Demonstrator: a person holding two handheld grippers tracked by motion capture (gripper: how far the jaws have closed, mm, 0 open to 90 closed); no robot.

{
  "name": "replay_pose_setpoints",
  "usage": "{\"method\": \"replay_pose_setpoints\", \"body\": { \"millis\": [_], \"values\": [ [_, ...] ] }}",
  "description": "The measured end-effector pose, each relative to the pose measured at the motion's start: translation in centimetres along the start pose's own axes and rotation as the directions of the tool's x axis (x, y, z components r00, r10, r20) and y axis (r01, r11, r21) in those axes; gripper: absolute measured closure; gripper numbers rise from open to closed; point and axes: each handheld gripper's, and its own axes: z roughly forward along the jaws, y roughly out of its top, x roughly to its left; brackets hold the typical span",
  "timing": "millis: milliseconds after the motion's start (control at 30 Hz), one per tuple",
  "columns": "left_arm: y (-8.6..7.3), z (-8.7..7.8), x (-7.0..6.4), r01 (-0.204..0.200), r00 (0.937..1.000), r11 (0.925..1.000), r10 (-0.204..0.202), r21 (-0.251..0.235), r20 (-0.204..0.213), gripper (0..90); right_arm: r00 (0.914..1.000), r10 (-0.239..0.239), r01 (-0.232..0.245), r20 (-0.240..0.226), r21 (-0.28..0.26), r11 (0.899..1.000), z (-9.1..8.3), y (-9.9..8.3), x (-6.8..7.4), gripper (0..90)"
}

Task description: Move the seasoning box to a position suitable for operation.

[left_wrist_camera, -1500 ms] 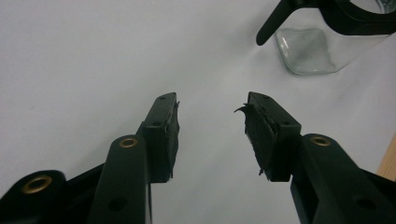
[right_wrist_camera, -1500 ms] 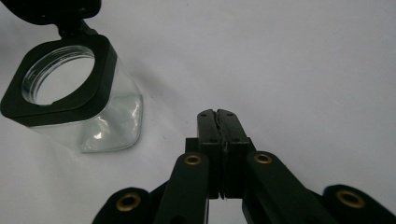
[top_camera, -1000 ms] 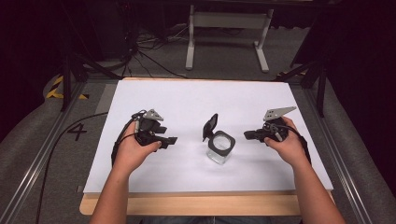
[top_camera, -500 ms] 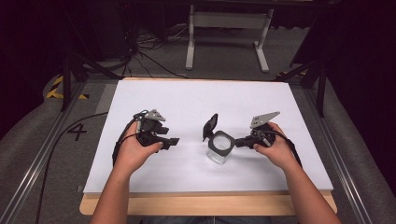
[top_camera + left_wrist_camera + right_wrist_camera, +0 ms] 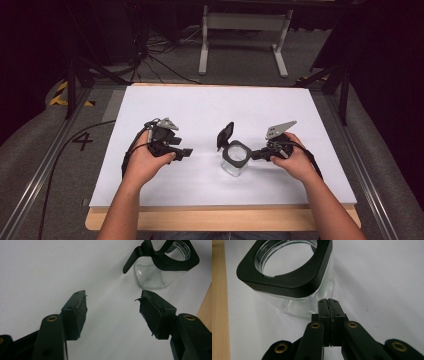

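Right gripper (image 5: 329,302): fingers pressed together, empty, tips just short of the jar (image 5: 294,287) wall. Left gripper (image 5: 113,312): fingers wide, empty, aimed toward the jar from well apart. The jar stands upright mid-surface (image 5: 200,105), mouth up, hinged lid (image 5: 225,134) tilted open on its far-left side. The right hand (image 5: 292,162) is nearer.

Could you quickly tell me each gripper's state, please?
Left gripper: open, holding nothing.
Right gripper: closed on nothing, tips beside the clear glass jar with black collar.
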Motion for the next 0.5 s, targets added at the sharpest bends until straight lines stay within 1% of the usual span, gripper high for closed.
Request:
{"method": "replay_pose_setpoints", "body": {
  "millis": [33,67,100,167,267,300,367,433,500],
  "values": [
    [0.1,0.0,0.0,0.008,1.0000,1.0000,-0.008,0.003,0.000,39.2,1.0000,-0.001,0.001,-0.004,0.003,1.000,0.0,0.0,0.0,90.0],
    [0.1,0.0,0.0,0.003,1.0000,1.0000,-0.003,0.005,0.001,39.1,1.0000,0.000,0.000,-0.007,0.002,1.000,0.1,-0.1,0.1,90.0],
    [0.2,0.1,0.0,0.006,1.0000,1.0000,-0.006,0.000,0.001,39.2,1.0000,-0.003,0.003,-0.007,0.000,1.000,0.1,-0.1,0.2,90.0],
    [0.4,0.3,0.1,0.009,0.9999,0.9999,-0.009,-0.008,0.009,39.1,0.9999,-0.004,0.004,-0.010,0.014,1.000,0.2,-0.2,0.4,90.0],
    [0.7,0.5,0.1,-0.004,0.9999,1.0000,0.004,0.005,0.012,39.0,0.9998,-0.008,0.009,-0.016,0.022,1.000,0.2,-0.3,0.8,90.0],
    [0.8,0.7,0.0,0.001,0.9999,1.0000,-0.001,-0.001,0.017,39.1,0.9998,-0.010,0.010,-0.017,0.024,1.000,0.2,-0.4,1.0,90.0],
    [1.0,0.9,0.1,-0.009,0.9998,1.0000,0.009,-0.001,0.017,39.0,0.9997,-0.016,0.016,-0.021,0.027,0.999,0.2,-0.4,1.3,90.0],
    [1.1,1.0,0.1,-0.010,0.9997,1.0000,0.010,-0.001,0.022,39.0,0.9996,-0.017,0.017,-0.023,0.031,0.999,0.3,-0.4,1.5,90.0],
    [1.2,1.1,0.1,-0.009,0.9996,1.0000,0.009,0.002,0.026,39.0,0.9993,-0.020,0.022,-0.032,0.048,0.999,0.5,-0.4,1.9,90.0]
  ]
}}
